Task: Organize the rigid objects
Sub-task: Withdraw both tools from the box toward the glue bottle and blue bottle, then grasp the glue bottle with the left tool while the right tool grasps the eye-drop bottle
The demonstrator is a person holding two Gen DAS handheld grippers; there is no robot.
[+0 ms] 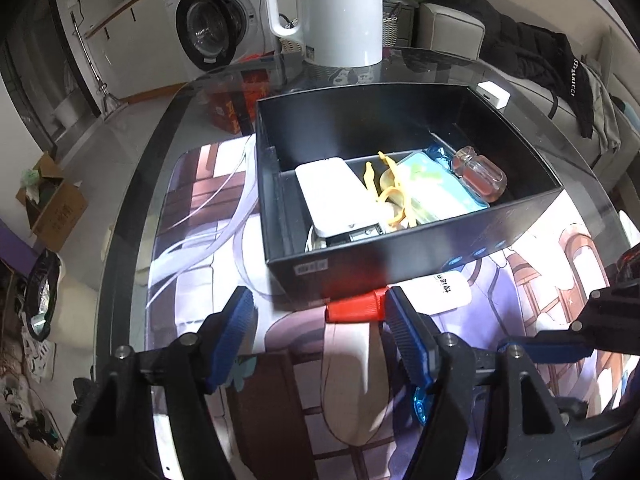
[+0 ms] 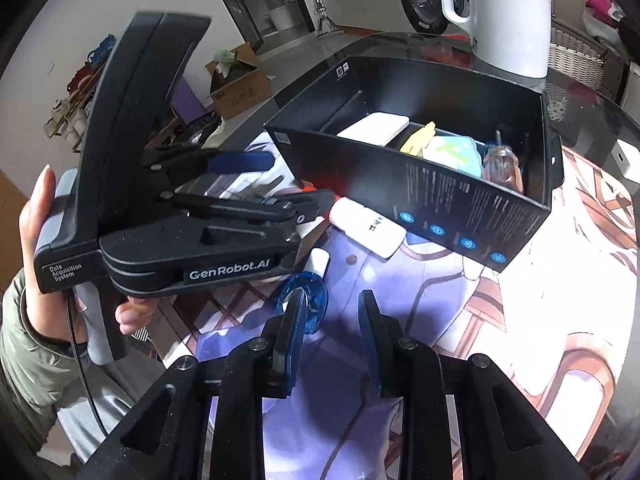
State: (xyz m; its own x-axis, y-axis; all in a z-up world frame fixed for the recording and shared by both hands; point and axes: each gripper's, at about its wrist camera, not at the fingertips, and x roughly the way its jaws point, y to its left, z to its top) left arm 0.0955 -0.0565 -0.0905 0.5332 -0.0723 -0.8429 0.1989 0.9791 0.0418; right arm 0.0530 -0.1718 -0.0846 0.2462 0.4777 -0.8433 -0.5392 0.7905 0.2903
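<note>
The left gripper (image 1: 318,314) has its fingers spread wide over the counter (image 1: 132,184), the inner face of its right pad touching the end of a red ribbed cap (image 1: 354,309) while the left pad stands well apart from it, so nothing is clamped. That cap belongs to a white tube (image 1: 444,290) lying flat on the printed mat (image 1: 192,248) just in front of the black box (image 1: 400,256); its long axis runs across the left wrist view, cap toward the left and body toward the right, close along the box's near wall. The right gripper (image 2: 332,336) also has its fingers parted and empty, its left pad just beside a blue translucent disc (image 2: 310,304) on the mat. The right wrist view shows what the other does not: the left gripper seen from the side, the person's hand (image 2: 34,216) on its handle, and the tube's white body (image 2: 366,226) angled away from the box wall. The left wrist view looks down into the box: a white slab (image 1: 334,196), a yellow clip (image 1: 390,192), a pale green packet (image 1: 436,190) and a small glass bottle (image 1: 478,174) lying tilted
</note>
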